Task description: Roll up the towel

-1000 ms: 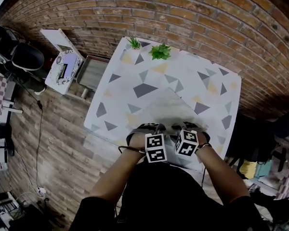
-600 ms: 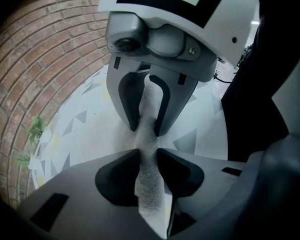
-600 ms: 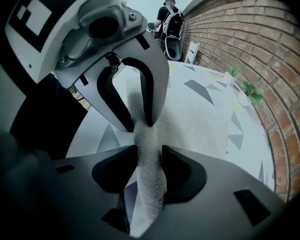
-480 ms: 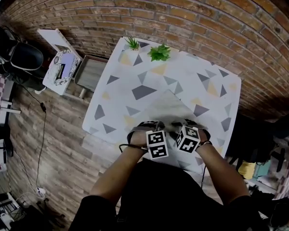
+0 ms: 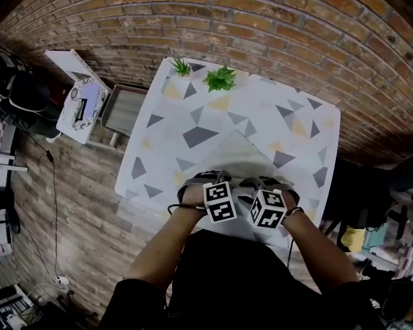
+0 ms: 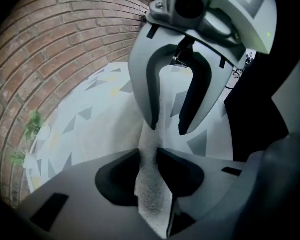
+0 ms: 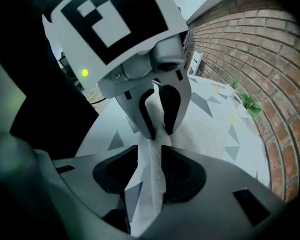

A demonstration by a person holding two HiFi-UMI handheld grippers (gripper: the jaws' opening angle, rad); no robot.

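While the desk (image 5: 166, 126) is carrying the pale towel (image 5: 237, 153) on its near half, the left gripper (image 6: 150, 170) is clamping the towel's edge at the desk's near side. The right gripper (image 7: 151, 170) is pinching the same edge there, and its jaws have just been closing.

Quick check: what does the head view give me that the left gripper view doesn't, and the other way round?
Head view only: how the towel lies across the table, one corner pointing away, plus the wooden floor and the white side stand beside the table.

Left gripper view only: the left gripper, its pads pressed on a raised fold of the towel.

Both: the triangle-patterned table, the brick wall, and the potted plants at the far edge.
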